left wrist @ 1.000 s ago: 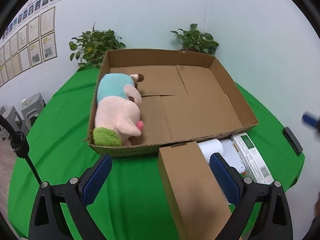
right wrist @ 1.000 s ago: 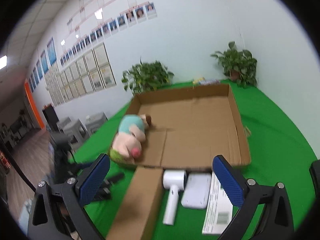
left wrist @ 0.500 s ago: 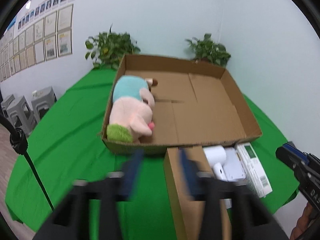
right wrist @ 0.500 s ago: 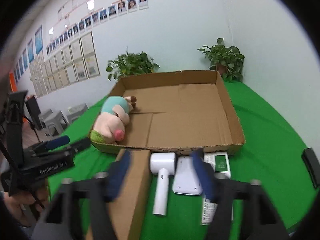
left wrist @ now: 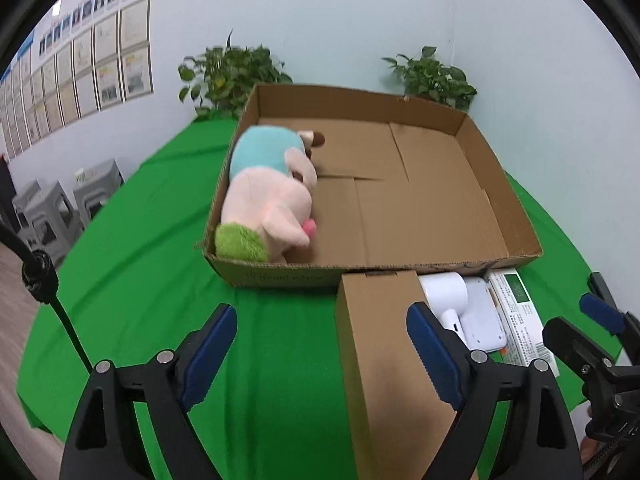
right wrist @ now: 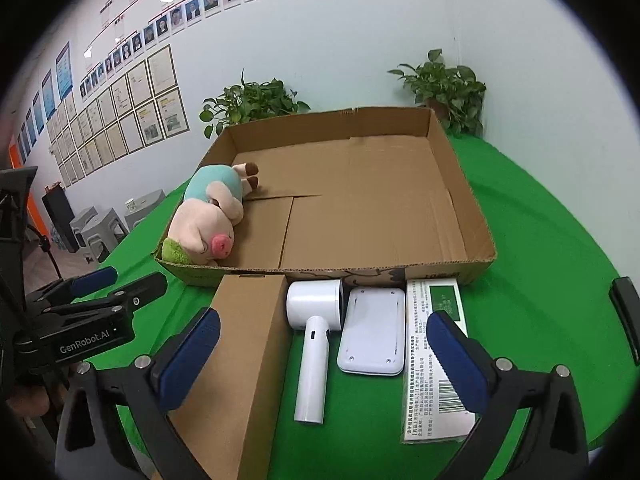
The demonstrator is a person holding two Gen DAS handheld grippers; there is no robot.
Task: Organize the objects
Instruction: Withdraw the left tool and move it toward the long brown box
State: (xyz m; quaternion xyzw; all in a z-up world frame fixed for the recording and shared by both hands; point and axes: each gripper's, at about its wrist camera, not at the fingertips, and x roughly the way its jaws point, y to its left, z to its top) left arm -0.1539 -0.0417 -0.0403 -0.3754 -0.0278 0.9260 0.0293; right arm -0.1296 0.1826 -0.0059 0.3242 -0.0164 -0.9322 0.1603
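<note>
A wide open cardboard tray box [left wrist: 472, 124] [right wrist: 476, 216] lies on the green table, with a plush pig [left wrist: 268, 196] [right wrist: 204, 224] at its left side. In front of it lie a closed brown carton [left wrist: 384, 360] [right wrist: 244, 344], a white hair dryer [right wrist: 316, 332] [left wrist: 444, 292], a white flat device [right wrist: 372, 328] [left wrist: 480, 316] and a green-labelled white box [right wrist: 436, 360] [left wrist: 520, 312]. My left gripper [left wrist: 320, 356] is open over the carton's left edge. My right gripper [right wrist: 320, 356] is open above the dryer and carton. Both are empty.
Two potted plants [right wrist: 252, 104] [right wrist: 448, 84] stand behind the box at the wall. Grey stools [left wrist: 52, 208] and a tripod pole [left wrist: 44, 284] are off the table's left. A black object [right wrist: 624, 312] lies at the table's right edge.
Both grippers closed partway in a blur half a second ago and stand wide open again now. Both views have shifted slightly; the objects have not moved.
</note>
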